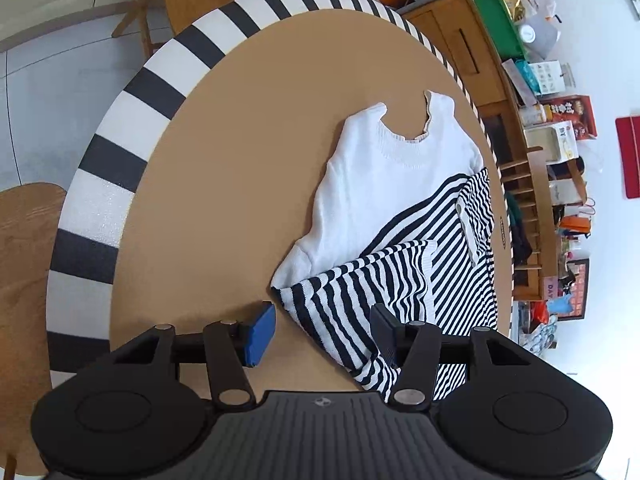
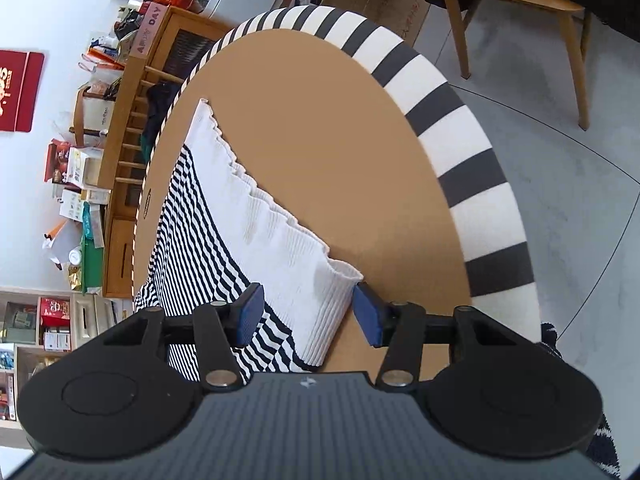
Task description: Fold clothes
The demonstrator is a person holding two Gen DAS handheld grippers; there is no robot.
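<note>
Your sweater (image 1: pixel 384 200) lies flat on the round tan surface (image 1: pixel 240 152), its long axis running from the white neckline, which points away from you in the left wrist view, down to the navy-striped lower part nearest your left gripper (image 1: pixel 324 334). A striped sleeve is folded across the body, and the second sleeve lies along the sweater's right side by the surface's rim. Your left gripper's fingers (image 1: pixel 260 332) stand apart with the folded striped edge of the sweater between them; the right-hand finger seems to rest against the cloth, though the pads do not press on it.

In the right wrist view the sweater runs lengthwise away from you, its white ribbed hem along its right side. Your right gripper (image 2: pixel 308 314) has its fingers (image 2: pixel 370 314) spread, the hem's near corner between them, not pinched.

A black-and-white striped band (image 1: pixel 104 168) rims the surface. Beyond the sweater stands a wooden sideboard (image 1: pixel 472 52) crowded with boxes and bags; wooden chairs (image 2: pixel 516 12) stand on the grey floor (image 2: pixel 560 152).

Both gripper bodies hide the sweater's nearest edge.
</note>
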